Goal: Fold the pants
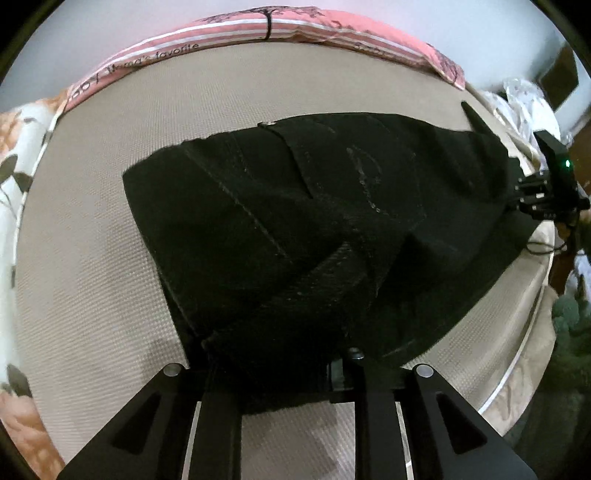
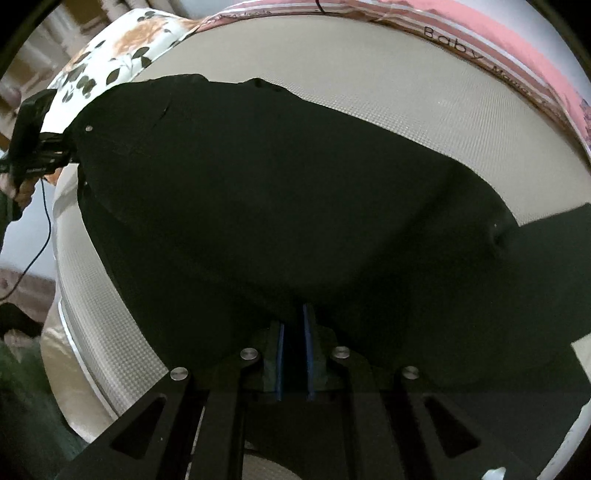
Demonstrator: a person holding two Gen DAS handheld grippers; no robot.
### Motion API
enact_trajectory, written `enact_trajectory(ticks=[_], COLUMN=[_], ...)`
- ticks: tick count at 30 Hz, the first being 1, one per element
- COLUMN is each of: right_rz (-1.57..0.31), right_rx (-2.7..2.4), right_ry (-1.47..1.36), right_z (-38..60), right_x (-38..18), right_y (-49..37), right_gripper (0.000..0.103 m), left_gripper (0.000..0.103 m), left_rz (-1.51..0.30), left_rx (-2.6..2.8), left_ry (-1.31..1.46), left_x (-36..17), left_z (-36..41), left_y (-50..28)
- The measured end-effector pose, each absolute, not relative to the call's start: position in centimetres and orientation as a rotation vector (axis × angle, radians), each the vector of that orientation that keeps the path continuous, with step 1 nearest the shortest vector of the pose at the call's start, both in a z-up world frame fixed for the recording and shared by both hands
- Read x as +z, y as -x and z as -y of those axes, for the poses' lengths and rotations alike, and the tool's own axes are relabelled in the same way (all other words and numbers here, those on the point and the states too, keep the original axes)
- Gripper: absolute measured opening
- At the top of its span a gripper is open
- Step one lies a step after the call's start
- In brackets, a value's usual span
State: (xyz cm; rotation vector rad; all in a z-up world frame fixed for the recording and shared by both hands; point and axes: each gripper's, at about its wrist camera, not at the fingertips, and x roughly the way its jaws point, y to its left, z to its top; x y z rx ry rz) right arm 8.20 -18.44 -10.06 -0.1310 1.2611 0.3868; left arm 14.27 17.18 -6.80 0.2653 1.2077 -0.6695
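Note:
Black pants [image 1: 314,229] lie spread on a beige mattress [image 1: 92,258], waist end with a metal button [image 1: 266,124] toward the far side. My left gripper [image 1: 280,369] is shut on the near edge of the pants; the cloth hides its fingertips. In the right wrist view the pants [image 2: 277,206] fill the middle. My right gripper [image 2: 293,332] is shut on their near edge, the cloth pinched between the blue pads [image 2: 308,354]. Each gripper also shows in the other's view, the right one [image 1: 517,192] at the pants' right end, the left one [image 2: 68,153] at their left end.
A pink striped blanket [image 1: 295,26] with lettering lines the far edge of the mattress. A floral pillow [image 1: 14,155] lies at the left. The mattress edge [image 1: 517,350] drops off at the right, with clutter beyond. A cable [image 2: 40,236] hangs off the bed's left side.

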Motion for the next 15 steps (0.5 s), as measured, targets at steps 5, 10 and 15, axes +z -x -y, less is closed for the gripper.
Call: enact_trajectory(ticks=[5, 10, 15], right_rz=[-1.243, -1.218, -1.165], right_rx=[0.354, 0.323, 0.293], right_ry=[0.117, 0.133, 0.083], right_z=[17.8, 17.5, 18.2], right_x=[-9.7, -9.6, -7.8], right_y=[-7.5, -6.9, -5.4], right_gripper=[0.035, 0.041, 0.041], left_gripper=[0.041, 0.088, 0.088], left_rz=[-1.208, -1.154, -1.136], left_rx=[-0.631, -0.528, -0.392], left_ry=[-0.387, -0.478, -0.13], left_x=[-6.0, -4.6, -2.6], left_z=[-16.9, -18.0, -22.2], left_y=[-12.9, -11.4, -10.6])
